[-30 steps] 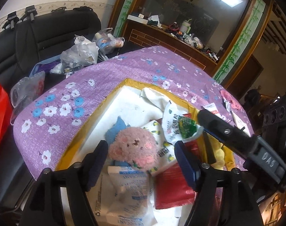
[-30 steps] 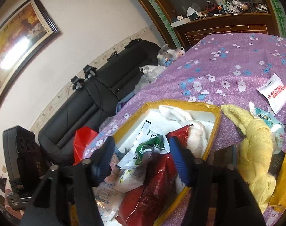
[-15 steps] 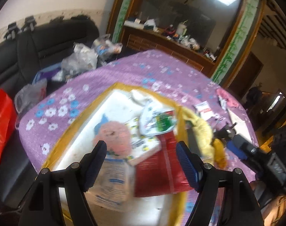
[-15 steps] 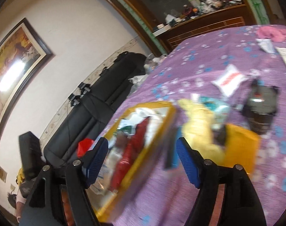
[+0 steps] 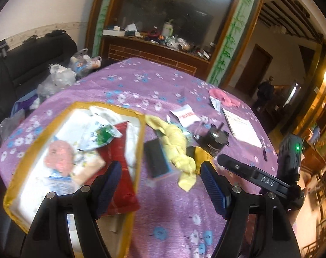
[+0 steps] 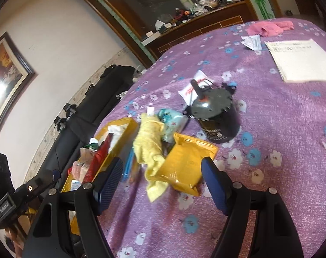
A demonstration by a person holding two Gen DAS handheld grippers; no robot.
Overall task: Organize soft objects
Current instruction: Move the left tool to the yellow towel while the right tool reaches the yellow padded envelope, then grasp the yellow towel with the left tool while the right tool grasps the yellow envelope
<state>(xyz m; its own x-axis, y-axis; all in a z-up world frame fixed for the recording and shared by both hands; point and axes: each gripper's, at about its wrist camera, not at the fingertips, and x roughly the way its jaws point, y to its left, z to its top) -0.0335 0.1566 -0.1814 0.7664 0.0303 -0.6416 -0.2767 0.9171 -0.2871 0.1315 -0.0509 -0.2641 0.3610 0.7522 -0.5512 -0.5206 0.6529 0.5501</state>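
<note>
A yellow-rimmed white box (image 5: 139,146) on the purple flowered tablecloth holds a pink plush (image 5: 59,158), a red packet (image 5: 117,167) and several white packets. It also shows in the right wrist view (image 6: 128,126). A yellow cloth (image 5: 176,148) lies beside the box, over a yellow padded envelope (image 6: 186,163) and a teal packet (image 6: 171,122). My left gripper (image 5: 160,185) is open and empty, above the box's right rim. My right gripper (image 6: 162,180) is open and empty, above the yellow cloth (image 6: 150,144) and envelope.
A black cylinder device (image 6: 216,116) stands right of the cloth. A black flat case (image 5: 155,159) lies beside the box. A white sachet (image 5: 184,115), a paper pad (image 6: 298,60) and a pink cloth (image 6: 268,28) lie farther back. A black sofa (image 5: 23,60) with bags stands left.
Both grippers have swung right, away from over the box, toward the yellow cloth and envelope. Both stay open and empty.
</note>
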